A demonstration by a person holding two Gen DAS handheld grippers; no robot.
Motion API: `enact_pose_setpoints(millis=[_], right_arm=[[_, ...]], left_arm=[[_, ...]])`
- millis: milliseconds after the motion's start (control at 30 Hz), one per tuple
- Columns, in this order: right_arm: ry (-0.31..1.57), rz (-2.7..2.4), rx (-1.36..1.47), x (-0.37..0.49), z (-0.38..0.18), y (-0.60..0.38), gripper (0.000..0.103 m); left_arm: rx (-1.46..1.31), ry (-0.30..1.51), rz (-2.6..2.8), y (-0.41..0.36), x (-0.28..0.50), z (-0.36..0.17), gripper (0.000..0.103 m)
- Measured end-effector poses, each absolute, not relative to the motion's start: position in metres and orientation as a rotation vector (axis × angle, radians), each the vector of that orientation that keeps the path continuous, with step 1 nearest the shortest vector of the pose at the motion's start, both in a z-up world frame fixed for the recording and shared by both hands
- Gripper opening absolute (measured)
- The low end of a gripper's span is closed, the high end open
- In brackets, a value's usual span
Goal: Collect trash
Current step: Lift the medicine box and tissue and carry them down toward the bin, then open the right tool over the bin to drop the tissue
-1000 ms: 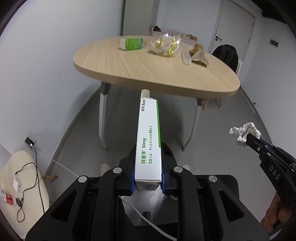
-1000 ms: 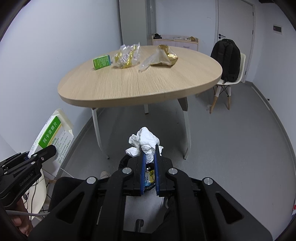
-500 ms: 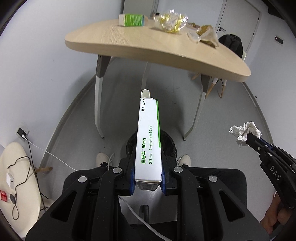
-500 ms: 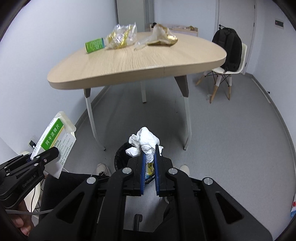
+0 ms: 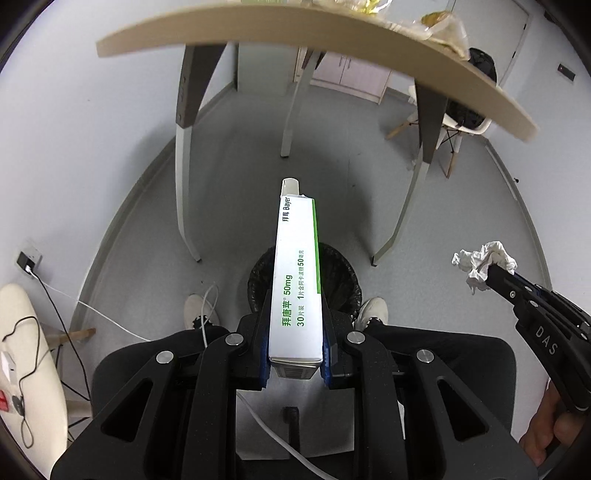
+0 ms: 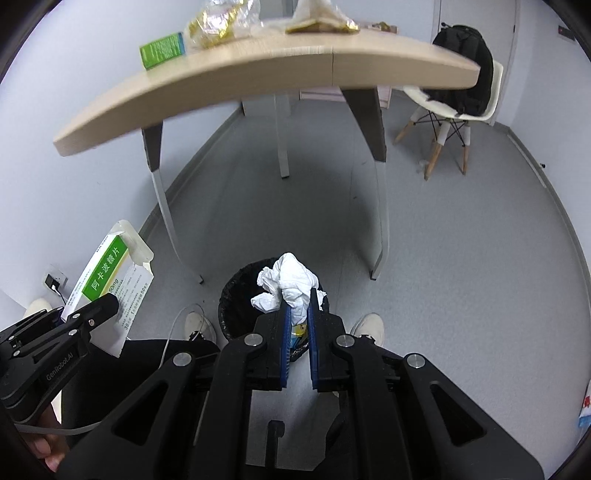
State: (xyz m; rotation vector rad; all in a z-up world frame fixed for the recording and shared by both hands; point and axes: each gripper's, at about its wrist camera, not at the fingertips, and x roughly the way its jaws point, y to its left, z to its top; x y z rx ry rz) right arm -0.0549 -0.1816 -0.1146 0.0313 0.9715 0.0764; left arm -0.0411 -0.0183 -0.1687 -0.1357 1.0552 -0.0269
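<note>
Left tool (image 5: pixel 294 354) pinching a long white and green box (image 5: pixel 296 280), right tool (image 6: pixel 297 325) pinching a crumpled white tissue (image 6: pixel 290 286). Both held low, just above a black bin (image 6: pixel 236 291) on the grey floor, between two white shoes (image 5: pixel 371 308). Big wooden bench (image 6: pixel 258 70) up above, with a green box (image 6: pixel 162 50) and shiny wrappers (image 6: pixel 218 22) on top. Black backpack (image 6: pixel 467 70) on a white chair behind.
</note>
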Motion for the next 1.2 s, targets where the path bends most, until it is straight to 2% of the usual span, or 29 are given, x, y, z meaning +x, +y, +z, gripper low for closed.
enact_pose_setpoints(millis=[967,1200], right_arm=[[1.103,0.158,-0.041,0.047,-0.252,-0.141,0.007],[1.139,0.168,-0.035,0.07,-0.277,-0.132,0.007]], left_arm=[[-0.106,1.16,-0.006,0.006,0.037,-0.308,0.019],[-0.13,1.172,0.009,0.016,0.055,-0.321,0.019]])
